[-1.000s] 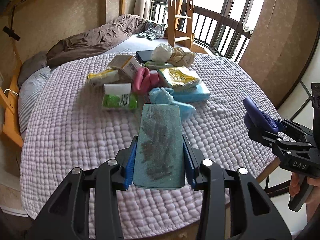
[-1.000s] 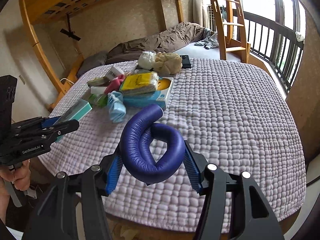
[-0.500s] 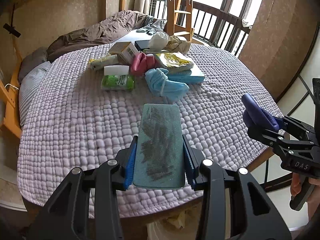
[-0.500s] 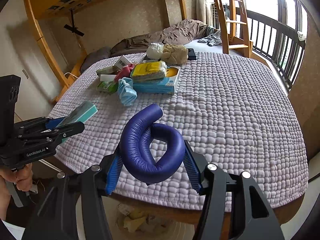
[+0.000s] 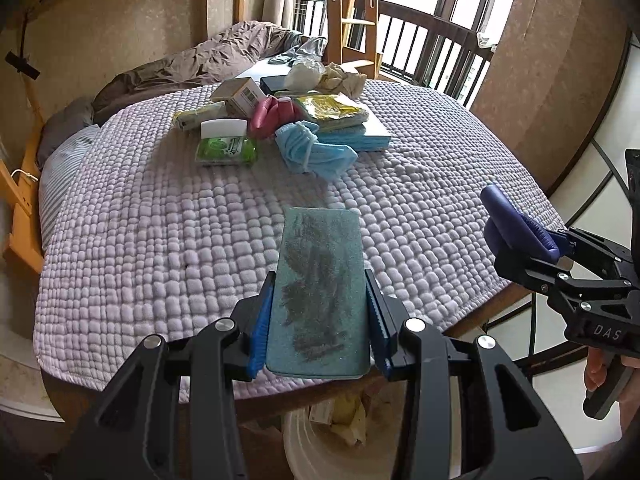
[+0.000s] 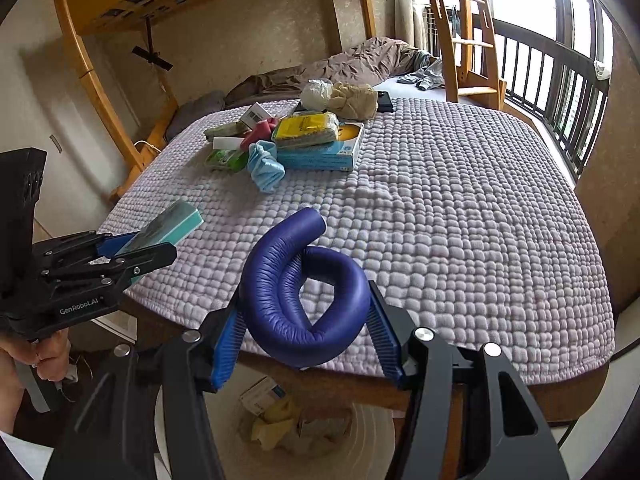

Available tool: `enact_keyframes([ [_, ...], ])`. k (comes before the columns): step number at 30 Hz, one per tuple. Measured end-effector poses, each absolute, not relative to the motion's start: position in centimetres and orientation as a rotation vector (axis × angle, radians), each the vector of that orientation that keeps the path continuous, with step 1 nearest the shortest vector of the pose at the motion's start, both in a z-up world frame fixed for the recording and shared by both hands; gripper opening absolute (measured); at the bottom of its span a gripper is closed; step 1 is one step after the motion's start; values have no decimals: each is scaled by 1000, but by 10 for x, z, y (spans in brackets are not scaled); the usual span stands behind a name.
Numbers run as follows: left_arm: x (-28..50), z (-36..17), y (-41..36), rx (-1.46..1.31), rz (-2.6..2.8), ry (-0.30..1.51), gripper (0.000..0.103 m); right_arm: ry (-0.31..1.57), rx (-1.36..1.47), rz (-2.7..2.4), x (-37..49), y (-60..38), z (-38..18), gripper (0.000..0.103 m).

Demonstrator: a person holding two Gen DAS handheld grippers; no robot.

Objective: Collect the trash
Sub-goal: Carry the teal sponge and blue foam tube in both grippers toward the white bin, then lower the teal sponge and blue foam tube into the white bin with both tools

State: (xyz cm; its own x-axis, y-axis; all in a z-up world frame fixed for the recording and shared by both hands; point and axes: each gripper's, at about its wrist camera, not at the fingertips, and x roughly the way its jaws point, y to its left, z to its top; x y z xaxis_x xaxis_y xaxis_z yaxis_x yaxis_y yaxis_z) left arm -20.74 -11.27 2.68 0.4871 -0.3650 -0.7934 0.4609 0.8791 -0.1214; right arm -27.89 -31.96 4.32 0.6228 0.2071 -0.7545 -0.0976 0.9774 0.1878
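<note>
In the left wrist view, the bed point(image 5: 160, 240) fills the middle of the frame. In the upper middle sits a pile of trash point(image 5: 288, 128): boxes, a green pack, a blue cloth, a yellow bag. It waits there because it is not picked up yet.

At the bottom middle, the left gripper point(image 5: 316, 320) is closed on a green sponge point(image 5: 318, 292). The two fingers press its long sides, so it stays flat and does not slip. Right below it, at the bottom edge, is a white bin point(image 5: 320, 448) with some trash in it. The sponge is held above the bin, I think so it can fall in.

At the right side of the frame, the right gripper point(image 5: 532, 252) is closed on a blue tube point(image 5: 512, 224).

In the right wrist view, the tube point(image 6: 296, 280) is curled in a loop in the middle, squeezed from both sides. The bin point(image 6: 360, 440) is at the bottom, under it. Both things look ready to drop.
</note>
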Motion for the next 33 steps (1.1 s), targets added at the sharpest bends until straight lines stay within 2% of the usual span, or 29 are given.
enact_keyframes([
  [33,-286,28,-110,150,-561,973,43,935,132,264,-360,-312,48,56],
])
